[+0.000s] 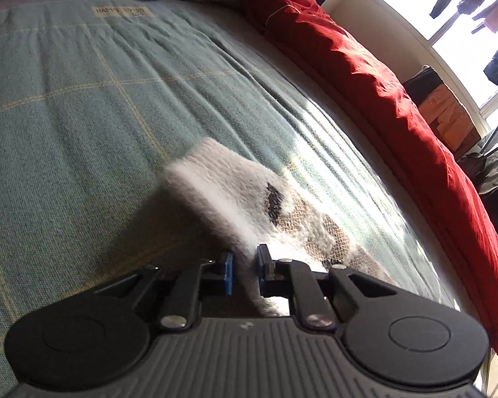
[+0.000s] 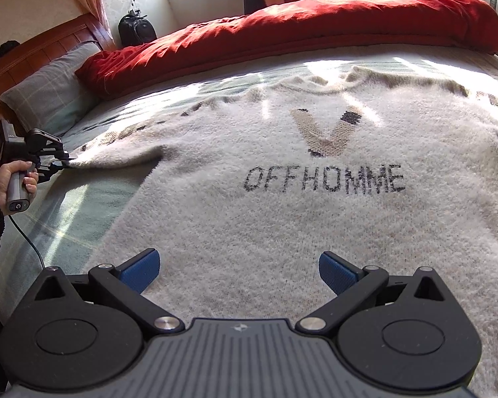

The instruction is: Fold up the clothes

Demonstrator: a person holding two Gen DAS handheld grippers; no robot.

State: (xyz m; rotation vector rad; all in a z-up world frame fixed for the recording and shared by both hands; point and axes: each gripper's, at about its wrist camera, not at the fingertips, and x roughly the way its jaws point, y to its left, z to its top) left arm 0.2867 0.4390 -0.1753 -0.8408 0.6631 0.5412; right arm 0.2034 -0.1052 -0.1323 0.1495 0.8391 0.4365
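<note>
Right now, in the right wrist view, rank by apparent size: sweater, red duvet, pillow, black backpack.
1. Sweater, largest, though nearest the camera.
2. Red duvet.
3. Pillow.
4. Black backpack, smallest, but farthest away, so its true size is unsure.

The fuzzy white knitted sweater [image 2: 282, 205] runs off the right wrist view's right edge, its hem hidden beneath the right gripper's [image 2: 238, 270] black body; in the left wrist view its white ribbed cuff [image 1: 212, 179] is motion-blurred; the left gripper's [image 1: 243, 273] blue pads [image 1: 228, 273] cover the pinched sleeve fabric; the small beige label [image 1: 121, 11] on the pale green checked bedspread [image 1: 66, 99] reads only partly.
</note>
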